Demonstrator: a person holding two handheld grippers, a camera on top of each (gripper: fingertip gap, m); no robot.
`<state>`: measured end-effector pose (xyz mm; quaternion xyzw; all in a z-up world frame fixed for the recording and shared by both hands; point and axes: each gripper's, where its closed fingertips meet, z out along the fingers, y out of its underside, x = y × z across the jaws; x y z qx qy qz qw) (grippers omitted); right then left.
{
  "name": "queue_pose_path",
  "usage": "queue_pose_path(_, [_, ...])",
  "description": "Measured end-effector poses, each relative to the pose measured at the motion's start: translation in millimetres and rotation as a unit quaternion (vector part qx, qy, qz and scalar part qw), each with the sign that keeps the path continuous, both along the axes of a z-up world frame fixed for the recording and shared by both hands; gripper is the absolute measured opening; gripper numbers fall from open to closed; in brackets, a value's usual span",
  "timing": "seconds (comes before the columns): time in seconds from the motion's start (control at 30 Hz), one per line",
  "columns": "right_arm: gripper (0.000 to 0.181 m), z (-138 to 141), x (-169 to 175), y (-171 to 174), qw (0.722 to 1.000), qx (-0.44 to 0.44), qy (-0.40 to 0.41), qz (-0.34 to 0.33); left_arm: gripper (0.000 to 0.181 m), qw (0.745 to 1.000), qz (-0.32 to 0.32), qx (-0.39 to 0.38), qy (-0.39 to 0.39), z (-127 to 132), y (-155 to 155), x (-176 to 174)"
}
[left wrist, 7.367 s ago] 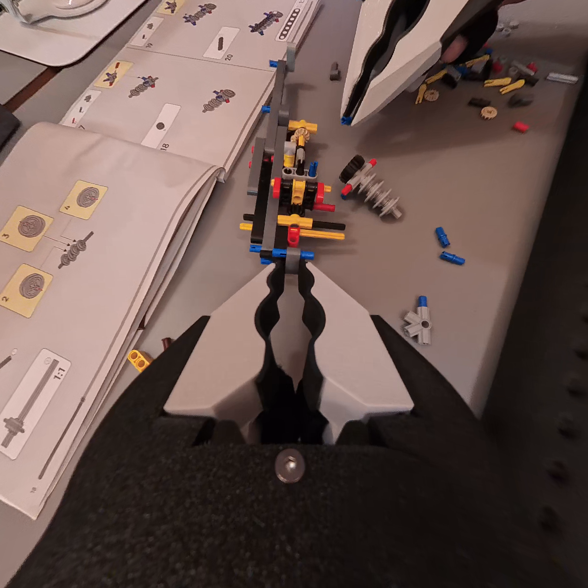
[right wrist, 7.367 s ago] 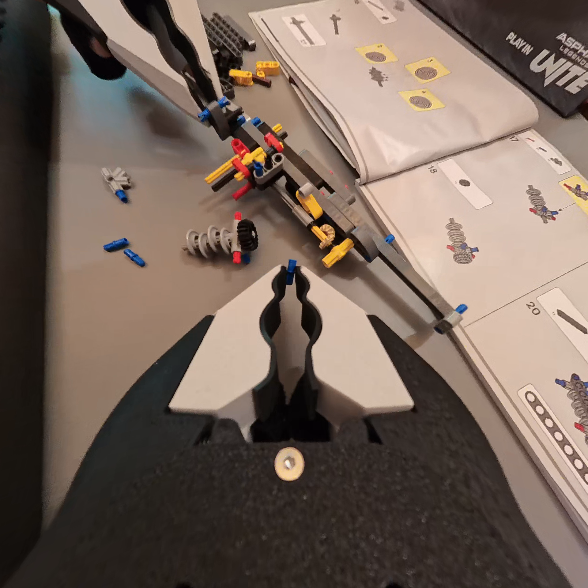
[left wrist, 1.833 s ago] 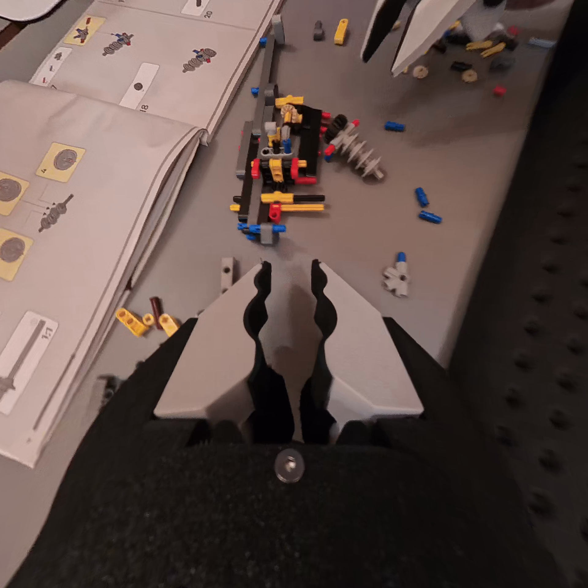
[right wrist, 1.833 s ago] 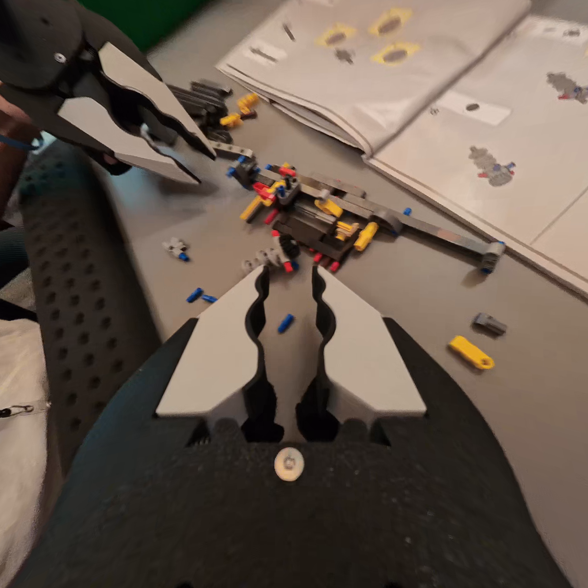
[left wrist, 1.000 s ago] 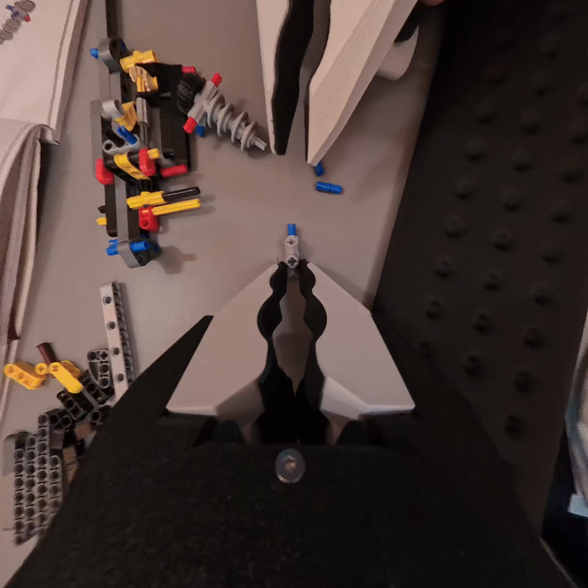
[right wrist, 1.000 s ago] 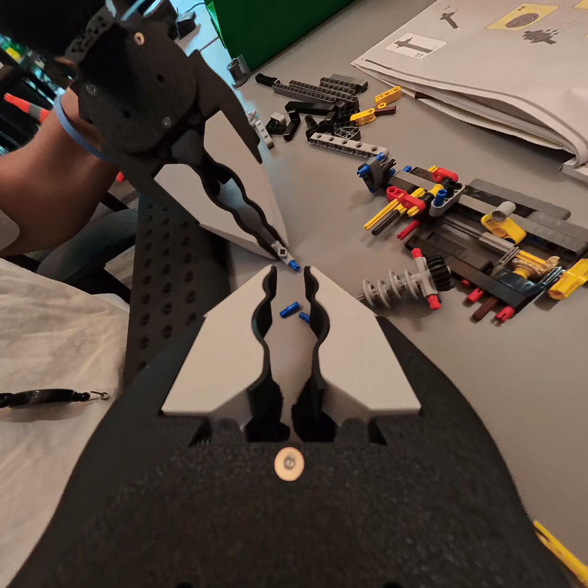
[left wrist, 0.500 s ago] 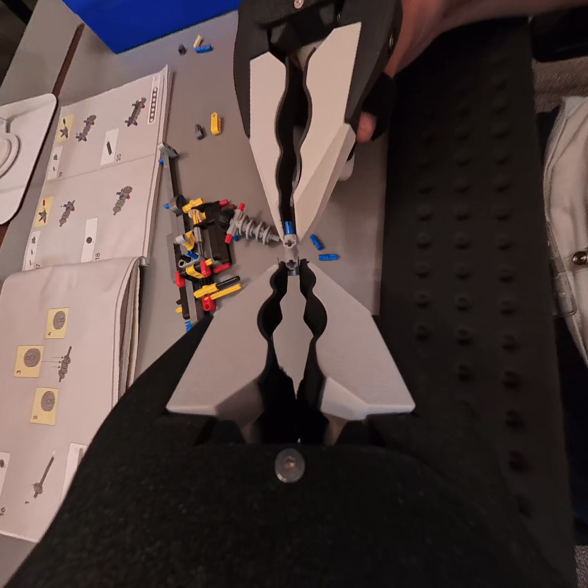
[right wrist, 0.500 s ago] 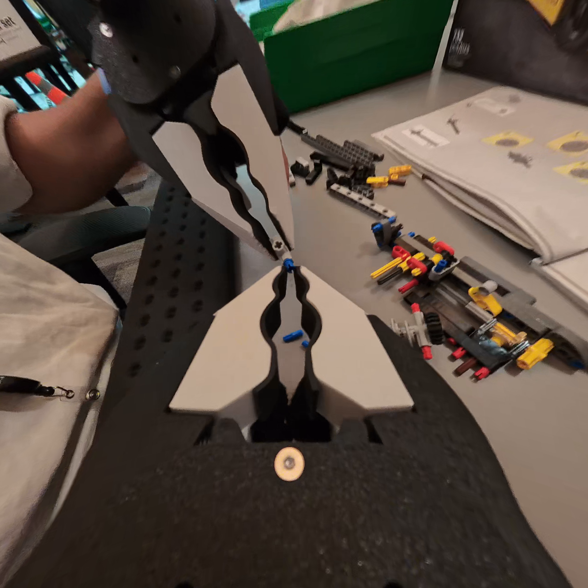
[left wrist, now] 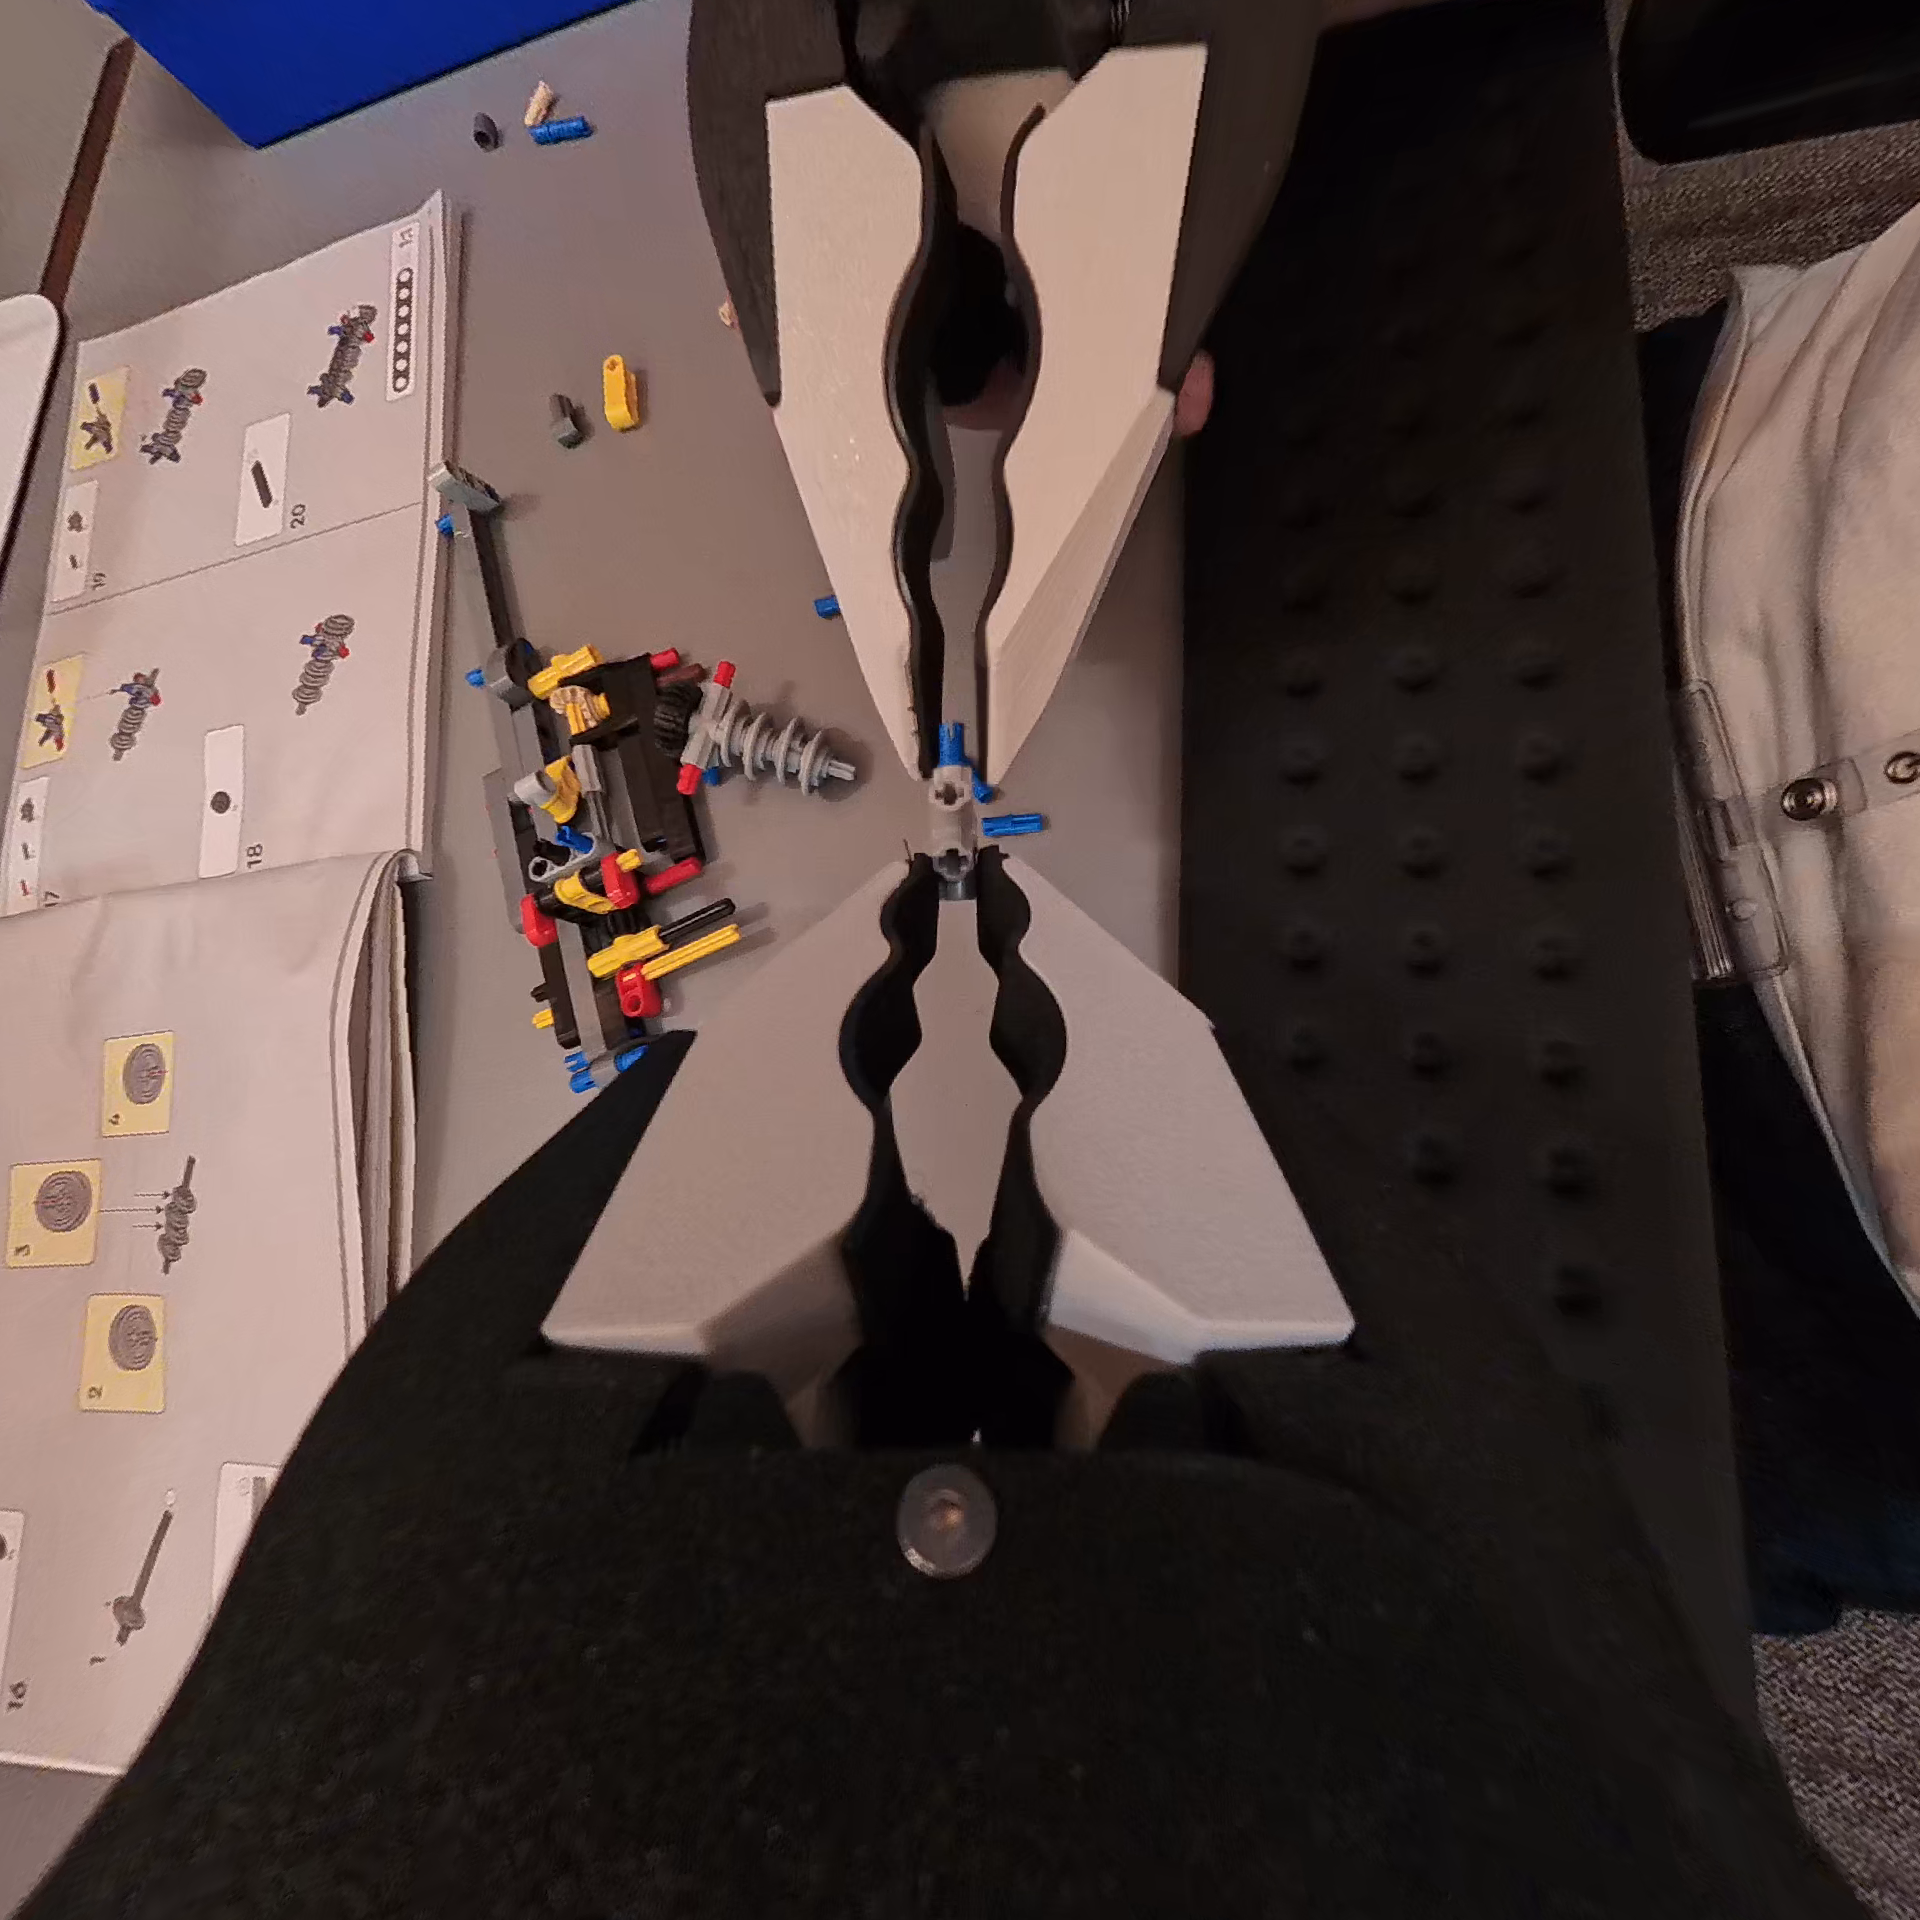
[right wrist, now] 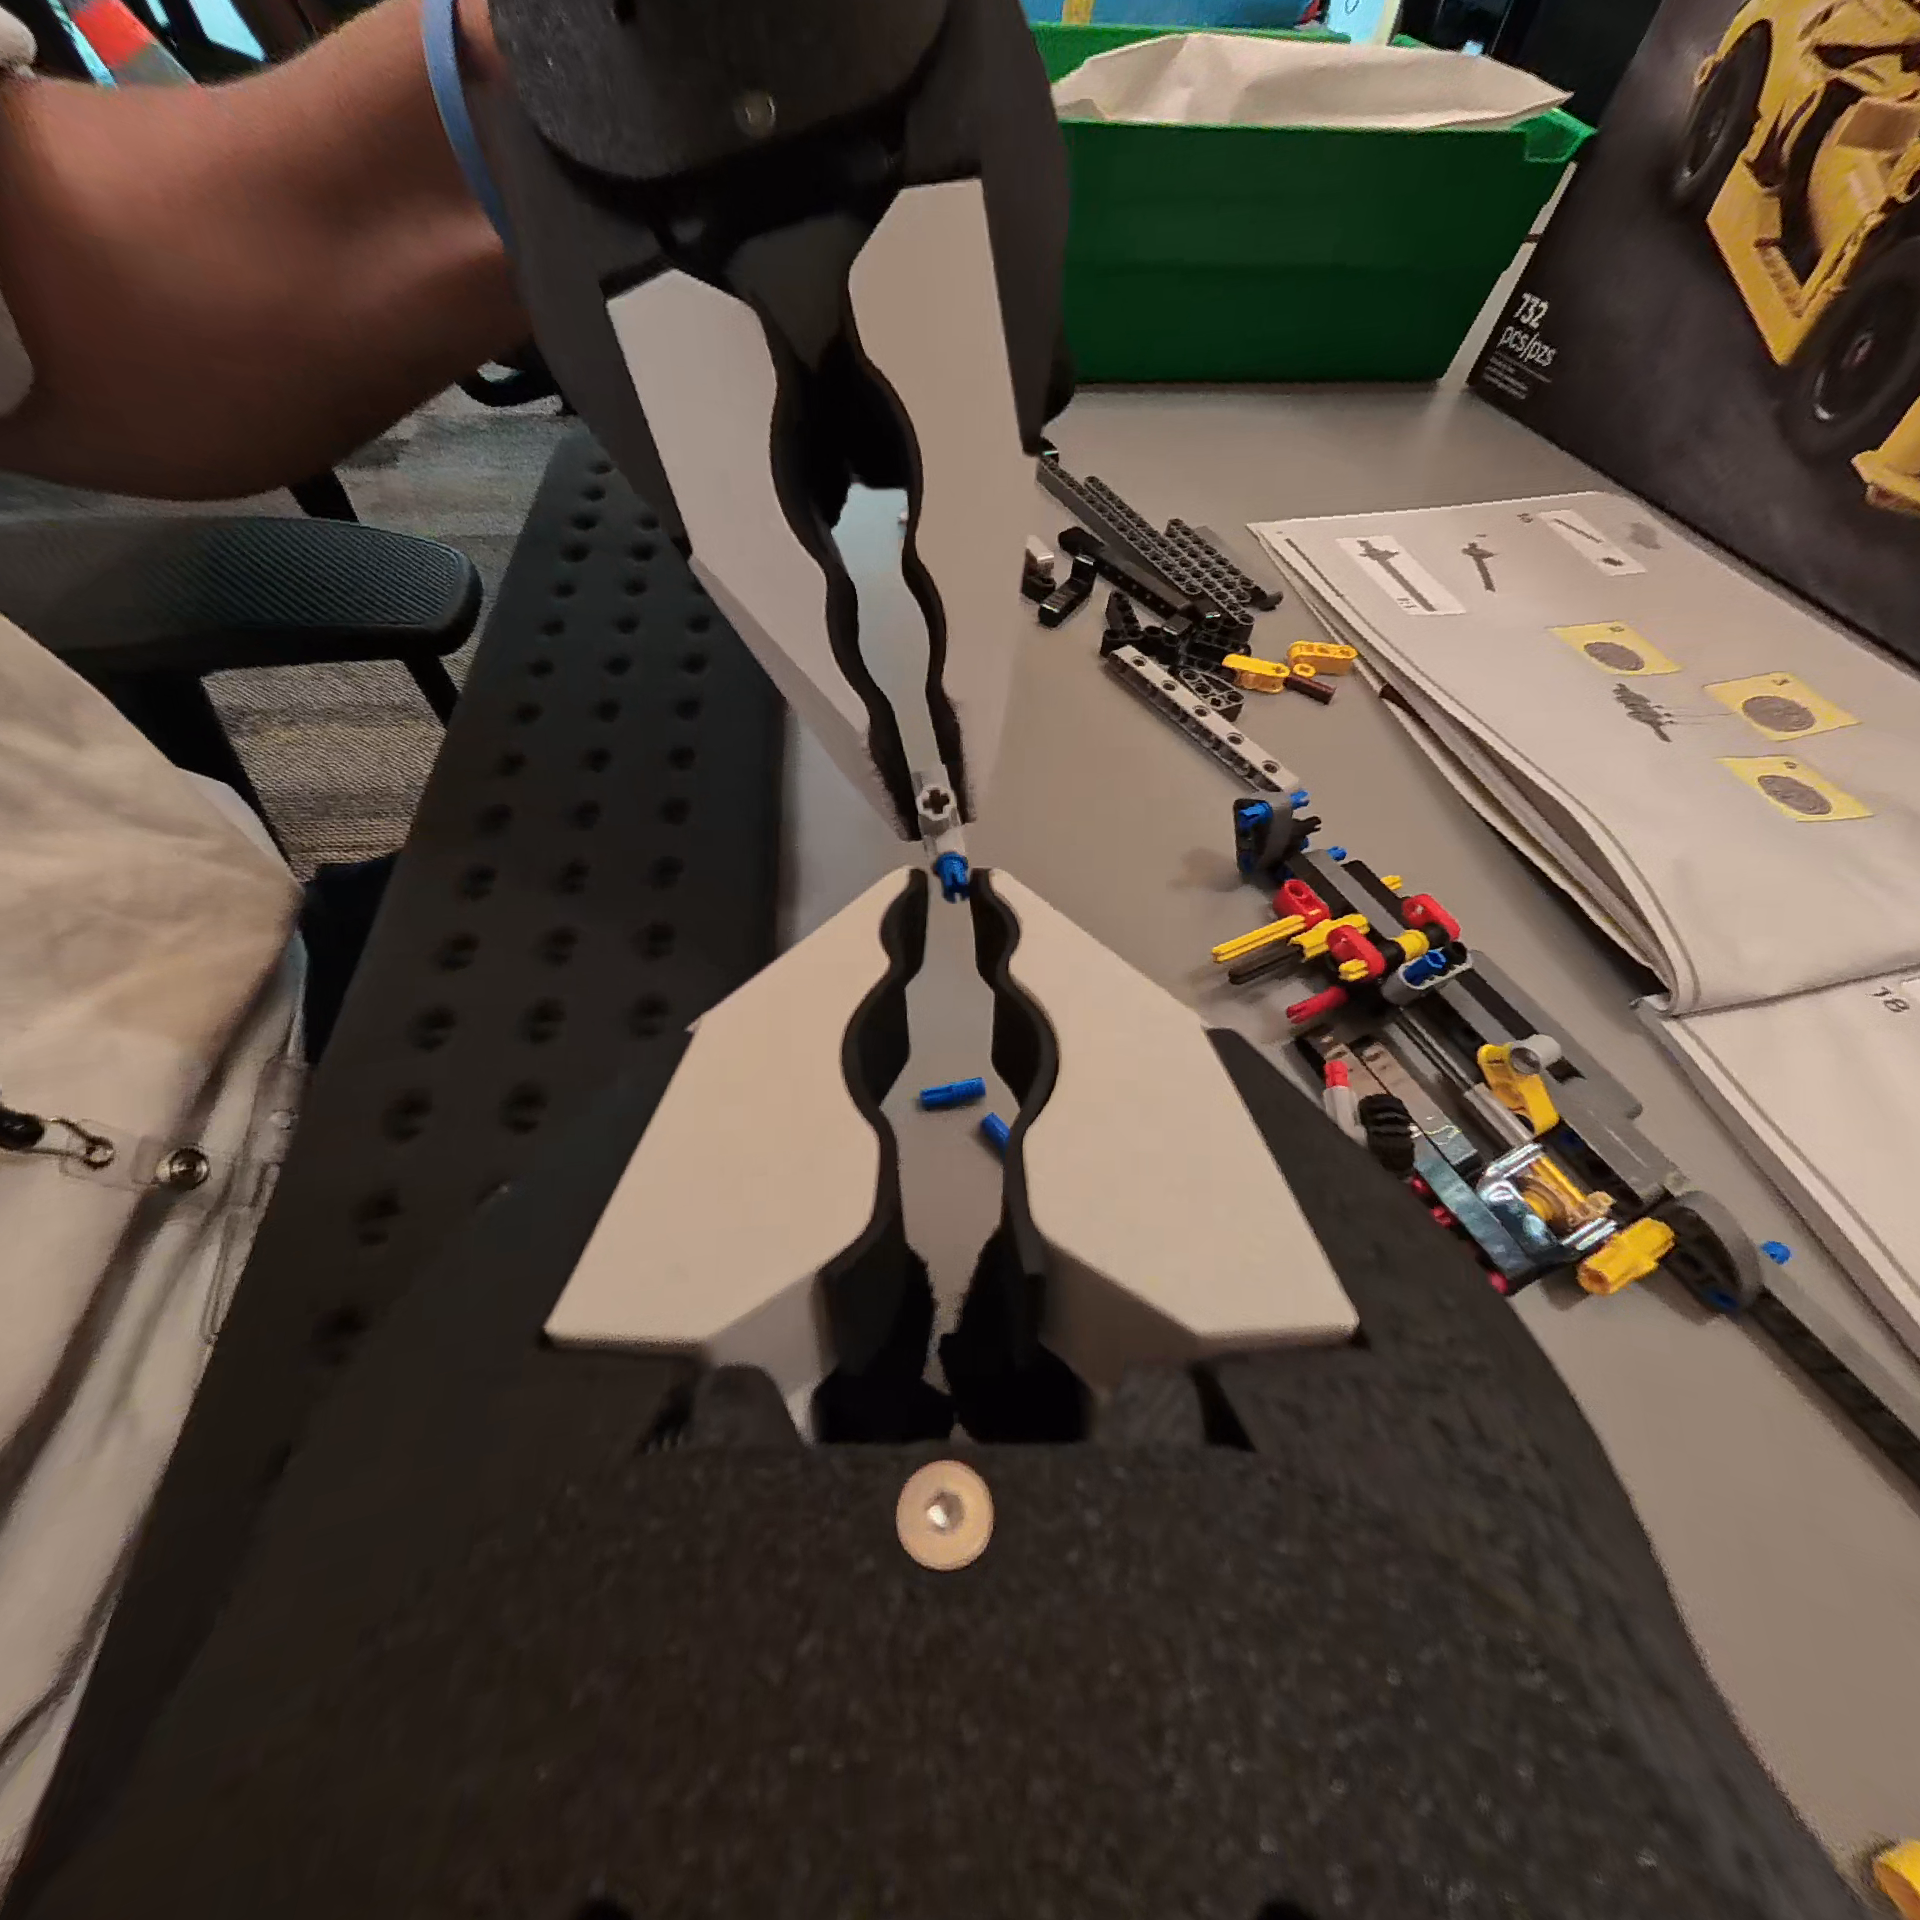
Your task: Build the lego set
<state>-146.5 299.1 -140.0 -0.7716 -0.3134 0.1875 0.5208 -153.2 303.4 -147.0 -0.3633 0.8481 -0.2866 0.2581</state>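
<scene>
In the left wrist view, we find the left gripper [left wrist: 954,868] clamped on a grey connector [left wrist: 952,821], held above the desk [left wrist: 665,312] to receive a pin. In the right wrist view, the right gripper [right wrist: 949,878] pinches a blue pin [right wrist: 949,871] tip-to-tip against that connector; the partly built chassis [right wrist: 1455,1081] lies nearby, beside the instruction booklet [right wrist: 1621,727].

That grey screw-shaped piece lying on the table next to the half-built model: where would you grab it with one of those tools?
I'd take the grey screw-shaped piece across its ridged middle, coming straight down from above. It lies flat on its side on the table, the ridges should resist sliding, and its black gear end sits against the half-built model, so that end looks crowded.
</scene>
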Motion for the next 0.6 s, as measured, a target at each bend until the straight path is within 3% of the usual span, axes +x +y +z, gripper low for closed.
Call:
queue_pose_path(0.1, [0.013,0,-4,-3,1.000,-0.007,0.003,0.011,0.006,1.000,-0.003,-0.001,0.008,-3,-2,-1])
queue_pose_path(0.23, [0.006,-3,-3,-1,1.000,-0.007,0.002,0.003,0.006,1.000,-0.003,0.003,0.008,-4,-2,0])
queue_pose_path(0.33, [0.006,14,4,2,0.996,-0.015,0.092,-0.014,0.008,0.995,0.030,-0.076,-0.050,19,1,8])
queue_pose_path(0.4, [0.005,35,13,6,0.982,-0.008,0.186,-0.032,0.008,0.976,0.070,-0.174,-0.107,43,5,16])
queue_pose_path(0.47, [0.005,51,18,7,0.964,0.000,0.264,-0.042,0.011,0.941,0.097,-0.271,-0.178,68,5,24])
queue_pose_path(0.6, [0.006,66,22,10,0.941,0.023,0.334,-0.057,0.016,0.865,0.124,-0.427,-0.231,90,3,32])
